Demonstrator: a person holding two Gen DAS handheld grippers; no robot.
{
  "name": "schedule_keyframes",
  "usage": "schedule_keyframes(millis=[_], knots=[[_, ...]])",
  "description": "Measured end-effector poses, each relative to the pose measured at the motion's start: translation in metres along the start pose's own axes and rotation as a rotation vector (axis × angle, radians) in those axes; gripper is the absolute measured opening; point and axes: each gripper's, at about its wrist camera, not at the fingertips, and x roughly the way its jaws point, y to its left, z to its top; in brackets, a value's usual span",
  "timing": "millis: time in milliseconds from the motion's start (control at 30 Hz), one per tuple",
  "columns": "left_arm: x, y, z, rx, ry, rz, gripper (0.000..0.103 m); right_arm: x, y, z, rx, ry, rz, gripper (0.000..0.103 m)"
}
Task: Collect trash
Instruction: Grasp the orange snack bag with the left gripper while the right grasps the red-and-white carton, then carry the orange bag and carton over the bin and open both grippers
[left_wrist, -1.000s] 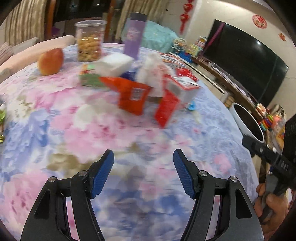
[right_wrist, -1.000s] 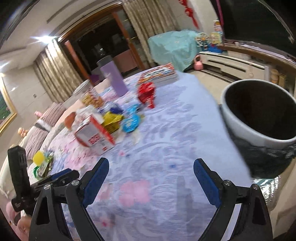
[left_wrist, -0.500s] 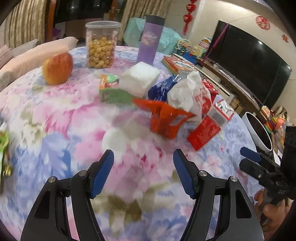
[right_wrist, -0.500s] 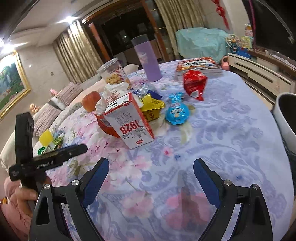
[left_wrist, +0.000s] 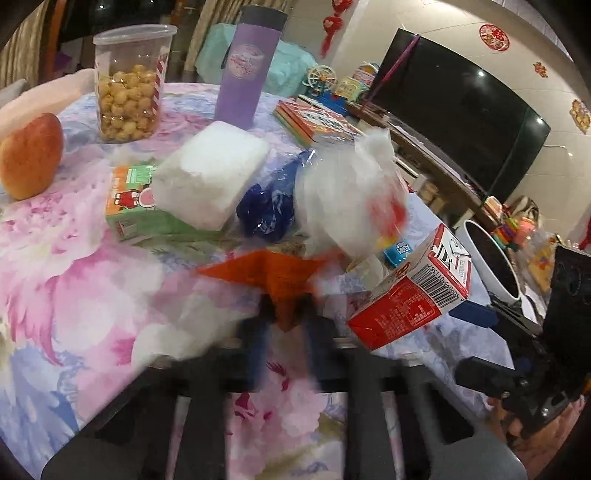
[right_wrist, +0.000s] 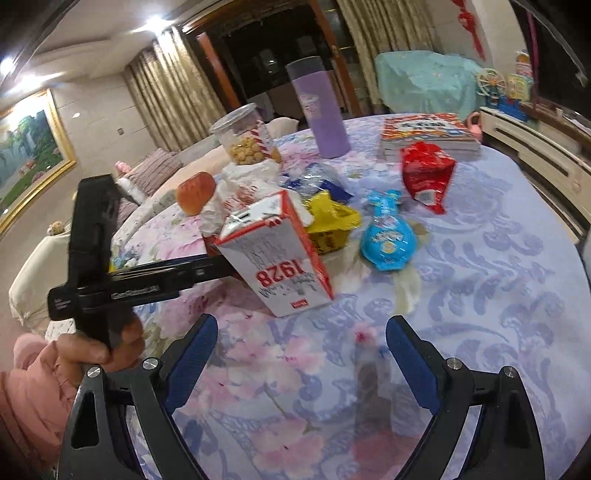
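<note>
A pile of trash lies on the floral table (left_wrist: 92, 280): an orange wrapper (left_wrist: 273, 273), a white plastic bag (left_wrist: 347, 195), a blue wrapper (left_wrist: 266, 210), a green carton (left_wrist: 133, 206) and a red-and-white carton (left_wrist: 413, 295). My left gripper (left_wrist: 284, 325), blurred, is shut on the orange wrapper's lower tip. My right gripper (right_wrist: 303, 354) stands open just short of the red-and-white carton (right_wrist: 280, 258), with nothing between its fingers. A yellow wrapper (right_wrist: 328, 221), a blue snack packet (right_wrist: 388, 236) and a red packet (right_wrist: 424, 173) lie beyond it.
A white bin (left_wrist: 491, 258) stands off the table's right edge. At the back are an apple (left_wrist: 31, 155), a snack jar (left_wrist: 129, 81), a purple tumbler (left_wrist: 247, 62), a white tissue pack (left_wrist: 210, 173) and books (left_wrist: 317, 122). A hand (right_wrist: 107, 347) holds the left tool.
My left gripper moved forward into the pile and closed on the orange wrapper. The right gripper swung left, away from the bin, and now faces the red-and-white carton, still open.
</note>
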Motion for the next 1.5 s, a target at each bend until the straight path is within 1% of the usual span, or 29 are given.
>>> schedule_keyframes(millis=[167, 333, 400, 433, 467, 500, 533, 700, 867, 1167, 1500], knots=[[-0.025, 0.007, -0.008, -0.015, -0.06, 0.03, 0.008, 0.013, 0.006, 0.01, -0.03, 0.011, -0.002, 0.093], [-0.046, 0.013, -0.027, -0.058, -0.057, 0.048, 0.008, 0.03, 0.013, 0.021, -0.063, 0.007, -0.032, 0.093], [-0.054, 0.012, -0.038, -0.075, -0.054, 0.052, 0.008, 0.037, 0.016, 0.023, -0.073, 0.014, -0.04, 0.091], [-0.056, 0.01, -0.04, -0.079, -0.053, 0.054, 0.008, 0.04, 0.016, 0.023, -0.073, 0.018, -0.044, 0.084], [-0.058, 0.008, -0.045, -0.081, -0.05, 0.055, 0.008, 0.041, 0.015, 0.022, -0.068, 0.024, -0.048, 0.068], [-0.06, 0.005, -0.048, -0.082, -0.05, 0.055, 0.008, 0.043, 0.014, 0.021, -0.059, 0.037, -0.049, 0.055], [-0.063, 0.002, -0.052, -0.079, -0.05, 0.054, 0.008, 0.042, 0.012, 0.019, -0.045, 0.04, -0.051, 0.048], [-0.071, -0.021, -0.064, -0.063, -0.051, 0.023, 0.008, 0.013, 0.004, 0.009, 0.003, -0.021, -0.032, 0.047], [-0.075, -0.053, -0.066, -0.021, -0.065, -0.028, 0.008, -0.016, -0.009, -0.003, 0.048, -0.051, -0.033, 0.047], [-0.054, -0.122, -0.069, 0.088, -0.029, -0.105, 0.008, -0.073, -0.045, -0.026, 0.117, -0.099, -0.107, 0.047], [-0.03, -0.178, -0.065, 0.167, 0.004, -0.159, 0.008, -0.125, -0.077, -0.043, 0.168, -0.149, -0.18, 0.047]])
